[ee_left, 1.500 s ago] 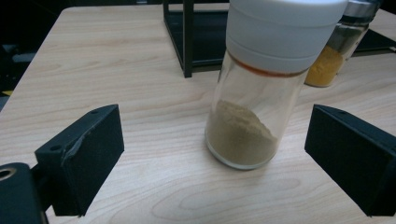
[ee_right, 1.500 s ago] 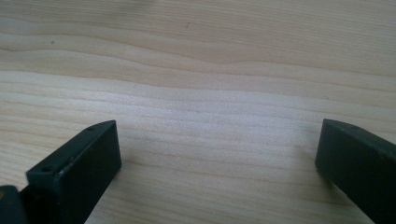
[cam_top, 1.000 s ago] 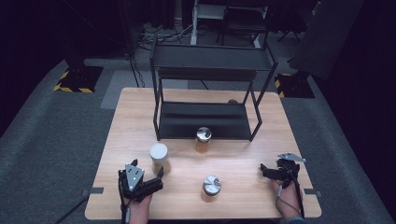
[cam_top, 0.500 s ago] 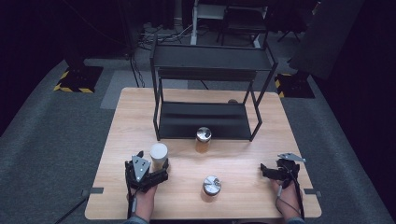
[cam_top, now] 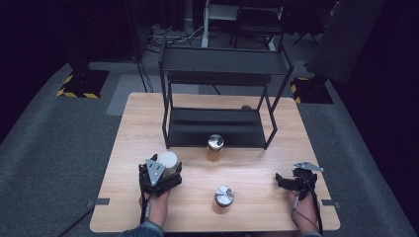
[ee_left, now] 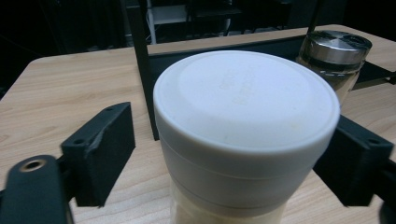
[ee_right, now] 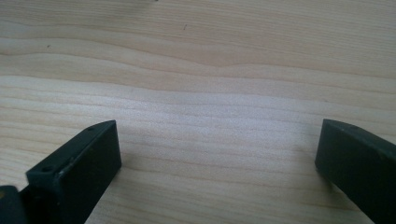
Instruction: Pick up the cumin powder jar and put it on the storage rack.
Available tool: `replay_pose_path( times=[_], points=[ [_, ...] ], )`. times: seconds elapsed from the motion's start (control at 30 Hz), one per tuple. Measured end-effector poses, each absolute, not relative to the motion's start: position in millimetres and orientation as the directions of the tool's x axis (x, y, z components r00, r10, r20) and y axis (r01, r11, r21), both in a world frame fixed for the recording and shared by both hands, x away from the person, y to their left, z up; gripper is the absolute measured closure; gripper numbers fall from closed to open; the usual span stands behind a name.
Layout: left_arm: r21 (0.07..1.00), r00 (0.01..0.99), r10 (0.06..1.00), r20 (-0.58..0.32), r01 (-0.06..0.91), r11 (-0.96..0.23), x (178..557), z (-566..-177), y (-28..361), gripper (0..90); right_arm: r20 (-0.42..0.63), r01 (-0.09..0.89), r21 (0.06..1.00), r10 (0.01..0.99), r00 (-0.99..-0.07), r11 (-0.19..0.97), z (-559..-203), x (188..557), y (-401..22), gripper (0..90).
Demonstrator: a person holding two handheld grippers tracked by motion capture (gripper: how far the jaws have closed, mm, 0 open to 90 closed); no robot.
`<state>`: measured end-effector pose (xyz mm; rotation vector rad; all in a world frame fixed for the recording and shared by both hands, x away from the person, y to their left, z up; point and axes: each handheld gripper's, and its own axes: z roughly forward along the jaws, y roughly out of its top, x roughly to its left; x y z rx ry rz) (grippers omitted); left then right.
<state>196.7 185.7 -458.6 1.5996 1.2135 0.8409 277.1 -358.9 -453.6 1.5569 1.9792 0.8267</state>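
Left gripper view: white-lidded jar [ee_left: 245, 135] sits between the closing fingers [ee_left: 100, 151], left one not yet touching.

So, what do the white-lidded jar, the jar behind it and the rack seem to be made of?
White-lidded jar: the lid looks like matte white plastic, smooth, with faint moulded lettering; the pale body below could be glass or plastic. The jar behind it: a shiny lid, probably metal, on a clear body, likely glass, with amber contents. Rack: thin black bars and flat shelves, probably painted metal.

Wooden table [cam_top: 257, 173]: rack [cam_top: 217, 98], three jars [cam_top: 223, 196].
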Motion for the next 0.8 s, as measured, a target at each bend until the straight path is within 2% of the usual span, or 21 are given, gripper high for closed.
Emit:
replay_pose_path(
  times=[0.1,0.13,0.43,0.67,0.8],
  points=[
    [0.942,0.291,0.957,-0.011,0.325,-0.088,197,-459,187,23.4,-0.007,0.678,0.715,0.973,-0.232,0.167,-454,277,-359,0.0],
    [0.943,0.297,0.955,0.009,0.316,-0.108,195,-458,185,33.0,-0.007,0.678,0.715,0.973,-0.232,0.167,-454,277,-359,0.0],
    [0.934,0.294,0.955,-0.021,0.346,-0.086,200,-451,182,33.5,-0.008,0.679,0.715,0.973,-0.233,0.168,-453,277,-359,0.0],
    [0.938,0.314,0.949,0.035,0.318,-0.14,201,-437,175,33.5,-0.008,0.679,0.715,0.973,-0.232,0.168,-453,277,-359,0.0],
    [0.939,0.314,0.949,0.031,0.317,-0.135,205,-431,173,33.5,-0.007,0.679,0.715,0.973,-0.233,0.168,-453,277,-359,0.0]
  ],
)
